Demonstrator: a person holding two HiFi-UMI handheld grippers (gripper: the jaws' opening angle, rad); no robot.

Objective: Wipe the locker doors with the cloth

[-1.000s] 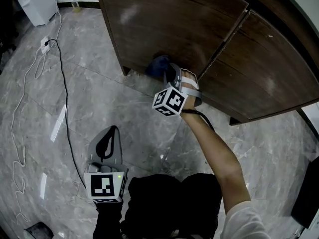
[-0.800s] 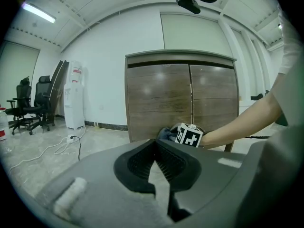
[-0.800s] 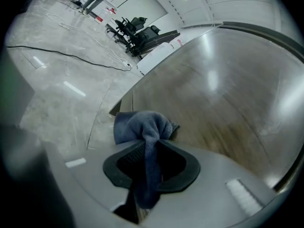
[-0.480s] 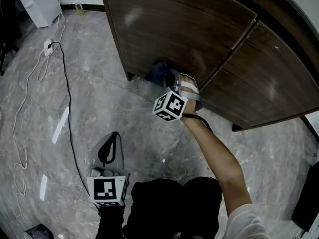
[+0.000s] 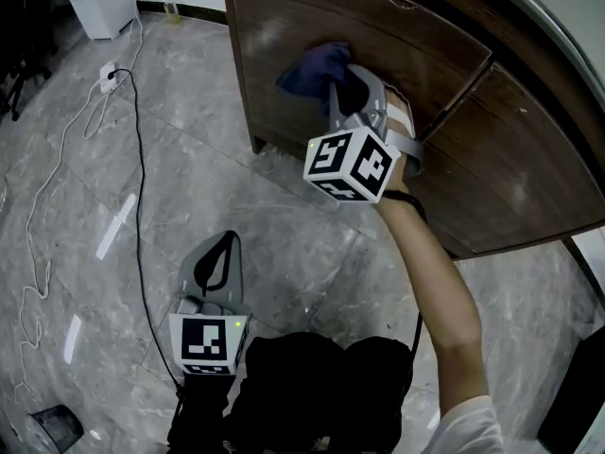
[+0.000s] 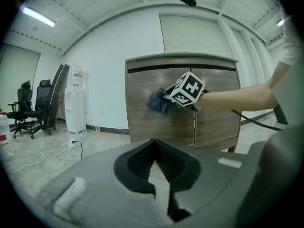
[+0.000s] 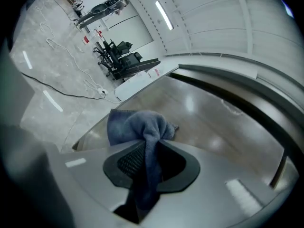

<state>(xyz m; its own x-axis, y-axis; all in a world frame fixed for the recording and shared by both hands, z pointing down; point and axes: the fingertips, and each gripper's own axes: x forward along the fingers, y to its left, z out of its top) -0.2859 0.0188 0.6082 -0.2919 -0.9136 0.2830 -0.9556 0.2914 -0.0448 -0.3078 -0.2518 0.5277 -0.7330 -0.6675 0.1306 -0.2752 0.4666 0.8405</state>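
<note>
The right gripper (image 5: 342, 85) is raised in front of the locker (image 5: 444, 12), at about 12 o'clock in the head view. Its jaws pinch a dark blue cloth (image 5: 317, 67). In the right gripper view the cloth (image 7: 142, 132) runs as a twisted strip between the two pads, and its loose part spreads out past the tips, toward 11 o'clock. This loose part lies against the brown wood of the left door (image 5: 284, 22), in its upper half. The right door (image 5: 529, 159) is at 3 o'clock from the gripper, on the other side of the narrow gap between the doors.

The left gripper (image 5: 216, 265) is low, at 7 o'clock in the head view, above the grey marble floor (image 5: 284, 225) and well apart from the locker. Its jaws are pressed together at the tips, with nothing between them. A black cable (image 5: 140, 187) lies on the floor at 9 o'clock. In the left gripper view a white water dispenser (image 6: 75, 101) stands at 9 o'clock from the locker.
</note>
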